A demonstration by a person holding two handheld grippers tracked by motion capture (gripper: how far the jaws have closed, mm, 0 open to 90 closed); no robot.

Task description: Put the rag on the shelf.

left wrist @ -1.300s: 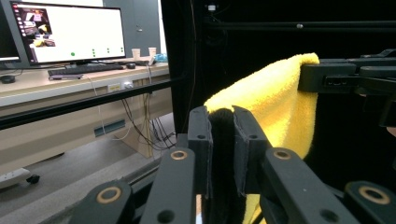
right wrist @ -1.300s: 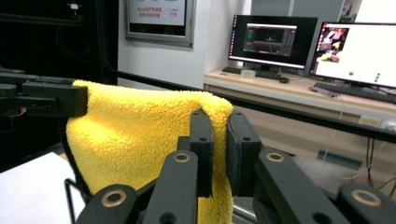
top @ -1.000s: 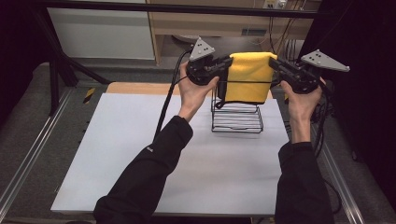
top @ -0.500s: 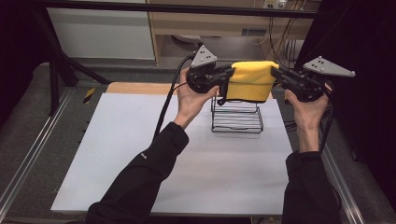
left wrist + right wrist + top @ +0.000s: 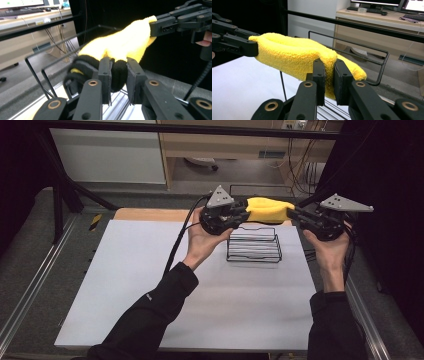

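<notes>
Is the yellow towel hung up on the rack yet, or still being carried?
Done: both grippers have picked up the yellow towel. In hand: the left gripper and right gripper pinch its two ends, holding it above the black wire rack. Left: probably lowering it onto the rack and letting go.

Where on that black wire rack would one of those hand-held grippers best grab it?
Probably on the top rail of the wire rack, coming straight down from above. The rack stands upright on the white table, its thin rails open at the top and slim enough to fit between two jaws. The yellow towel, stretched between the left hand-held gripper and the right hand-held gripper, hangs over its far side.
</notes>
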